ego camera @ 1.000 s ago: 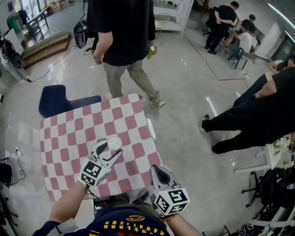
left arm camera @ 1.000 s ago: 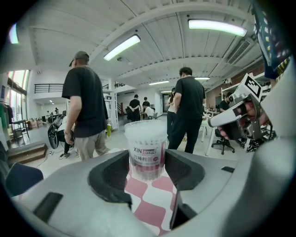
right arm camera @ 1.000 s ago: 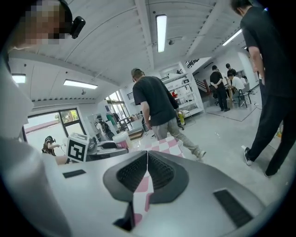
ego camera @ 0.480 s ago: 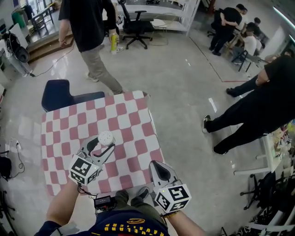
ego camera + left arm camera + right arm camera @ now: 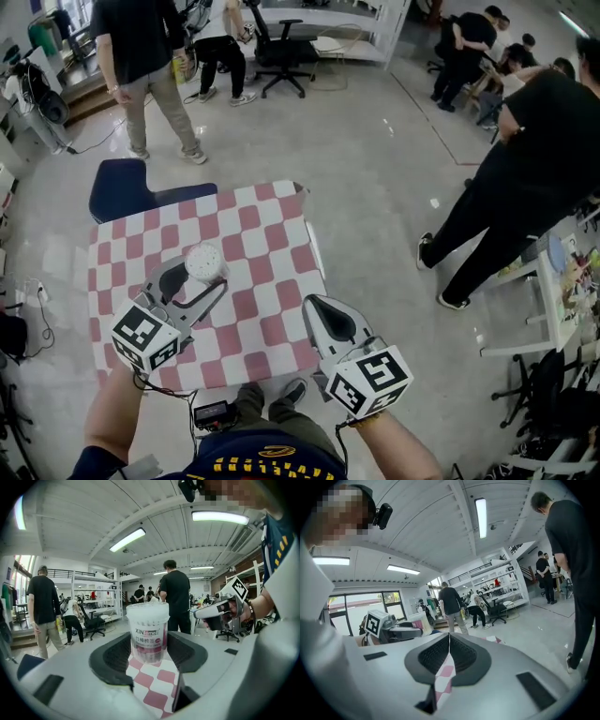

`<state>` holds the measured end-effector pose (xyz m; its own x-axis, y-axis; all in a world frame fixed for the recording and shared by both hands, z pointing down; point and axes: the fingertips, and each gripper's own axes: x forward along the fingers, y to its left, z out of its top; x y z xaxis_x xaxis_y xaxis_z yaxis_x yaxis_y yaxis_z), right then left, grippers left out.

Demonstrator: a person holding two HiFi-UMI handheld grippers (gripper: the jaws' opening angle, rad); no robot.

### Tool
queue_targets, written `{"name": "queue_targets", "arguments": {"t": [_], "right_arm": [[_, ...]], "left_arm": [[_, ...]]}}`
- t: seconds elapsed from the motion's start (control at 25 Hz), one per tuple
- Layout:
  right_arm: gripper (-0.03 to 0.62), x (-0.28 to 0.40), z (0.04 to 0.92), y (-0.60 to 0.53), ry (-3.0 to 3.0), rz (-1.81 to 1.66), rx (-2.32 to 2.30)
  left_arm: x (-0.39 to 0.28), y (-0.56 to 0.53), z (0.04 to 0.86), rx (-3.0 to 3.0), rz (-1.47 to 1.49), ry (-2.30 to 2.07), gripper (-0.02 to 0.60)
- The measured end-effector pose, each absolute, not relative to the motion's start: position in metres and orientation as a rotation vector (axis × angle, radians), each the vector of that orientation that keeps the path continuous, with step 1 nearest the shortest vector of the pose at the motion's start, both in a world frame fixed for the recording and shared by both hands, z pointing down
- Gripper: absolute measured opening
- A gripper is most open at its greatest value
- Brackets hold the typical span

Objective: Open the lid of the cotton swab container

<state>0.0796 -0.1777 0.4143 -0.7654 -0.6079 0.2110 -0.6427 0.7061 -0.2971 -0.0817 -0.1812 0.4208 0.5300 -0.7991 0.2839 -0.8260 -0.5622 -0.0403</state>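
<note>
The cotton swab container [image 5: 204, 262] is a clear round tub with a white lid and a pink label. My left gripper [image 5: 201, 277] is shut on its sides and holds it upright above the chequered table [image 5: 267, 234]. In the left gripper view the container [image 5: 147, 630] stands between the dark pads [image 5: 115, 656], lid on, with the tablecloth showing below it. My right gripper [image 5: 315, 307] is shut with nothing in it and hovers over the table's near right edge. In the right gripper view its jaws [image 5: 449, 641] meet in a thin line. It stays apart from the container.
A dark blue chair [image 5: 122, 194] stands at the table's far left corner. A person in black [image 5: 525, 178] stands close on the right. Others walk at the back left near an office chair [image 5: 281, 47]. The grey floor lies beyond the table.
Both grippers have risen, the left one carrying the container up with it. The person who stood at the table's far side has walked off to the back left.
</note>
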Motion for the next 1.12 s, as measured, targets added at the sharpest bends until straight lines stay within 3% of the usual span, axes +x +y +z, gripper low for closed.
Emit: {"name": "queue_targets", "arguments": {"t": [0.52,0.76,1.12], "right_arm": [[0.012,0.046,0.324,-0.165,-2.967,0.333,0.755],[0.015,0.036,0.294,-0.149,-3.043,0.149,0.607],[0.196,0.02,0.295,-0.122,-3.016,0.072,0.308]], "left_arm": [[-0.04,-0.148,0.325,2.799,0.39,-1.233,0.245],[-0.017,-0.13,0.337,2.86,0.473,-1.141,0.245],[0.005,-0.121,0.368,2.885,0.526,-0.975,0.245]]}}
